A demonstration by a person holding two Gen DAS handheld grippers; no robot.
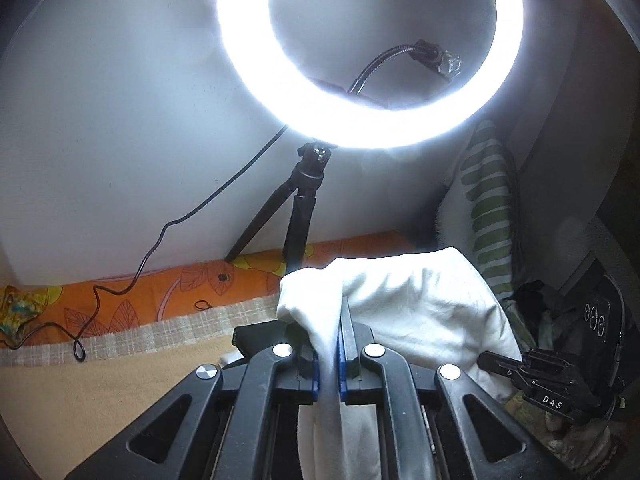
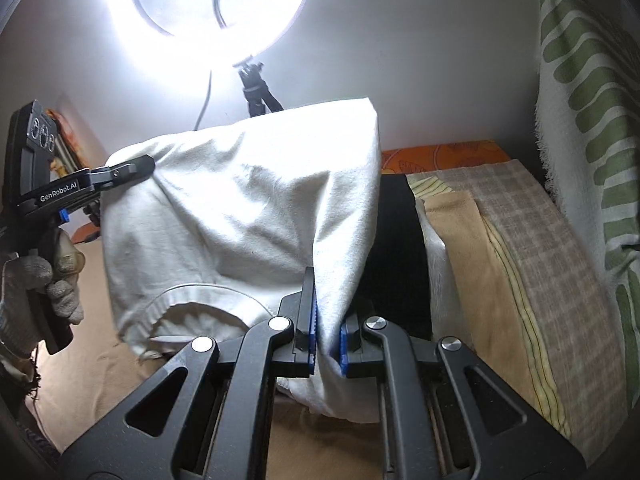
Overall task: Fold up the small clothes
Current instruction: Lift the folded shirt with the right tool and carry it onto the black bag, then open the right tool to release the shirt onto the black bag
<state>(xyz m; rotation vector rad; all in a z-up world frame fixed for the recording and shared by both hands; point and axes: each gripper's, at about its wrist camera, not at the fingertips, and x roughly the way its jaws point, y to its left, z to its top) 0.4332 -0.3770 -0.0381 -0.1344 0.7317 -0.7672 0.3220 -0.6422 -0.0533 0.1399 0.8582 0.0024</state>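
Note:
A white garment (image 2: 240,216) hangs spread between both grippers above the beige blanket (image 2: 120,392); its ribbed collar (image 2: 176,300) faces the right wrist camera. My right gripper (image 2: 328,320) is shut on one edge of the cloth, which is bunched between the blue pads. My left gripper (image 2: 134,168), held by a gloved hand (image 2: 44,284), pinches the opposite corner. In the left wrist view the left gripper (image 1: 330,332) is shut on a fold of the garment (image 1: 408,300), and the right gripper (image 1: 492,360) reaches into the cloth from the right.
A lit ring light (image 1: 368,52) on a small tripod (image 1: 300,200) stands at the wall, its cable (image 1: 156,248) trailing over an orange floral sheet (image 1: 160,292). Folded blankets (image 2: 520,264) are stacked at right, below a green-striped towel (image 2: 580,100). A black item (image 2: 396,240) lies behind the garment.

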